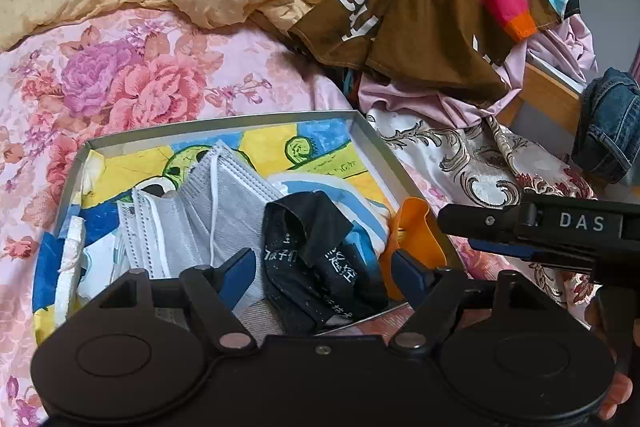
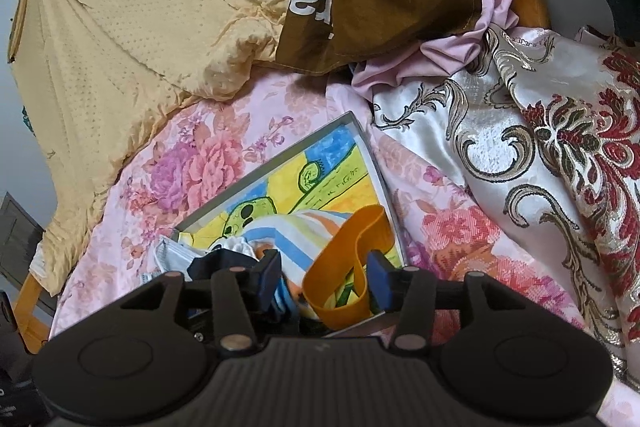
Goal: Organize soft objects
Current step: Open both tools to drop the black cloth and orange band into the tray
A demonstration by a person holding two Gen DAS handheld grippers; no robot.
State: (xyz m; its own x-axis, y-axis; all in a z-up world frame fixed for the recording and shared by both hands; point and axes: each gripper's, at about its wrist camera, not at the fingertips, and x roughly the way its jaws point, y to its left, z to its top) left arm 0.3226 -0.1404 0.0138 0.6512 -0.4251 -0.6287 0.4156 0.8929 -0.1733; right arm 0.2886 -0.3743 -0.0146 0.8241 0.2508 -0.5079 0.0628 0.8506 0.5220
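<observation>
Left wrist view: the left gripper (image 1: 324,269) hangs open above a shallow tray (image 1: 224,123) on a floral bed sheet (image 1: 120,79); grey face masks (image 1: 224,195) and a black mask (image 1: 312,251) lie inside.

Right wrist view: the right gripper (image 2: 324,277) is open, its pads apart beside an orange elastic band (image 2: 348,267) in the tray.

light: soft, even daylight, my views bright | shadows: faint | glare: sheen on brocade cloth (image 2: 500,147) | focus: sharp | edges: fisheye bending, dark corners
</observation>
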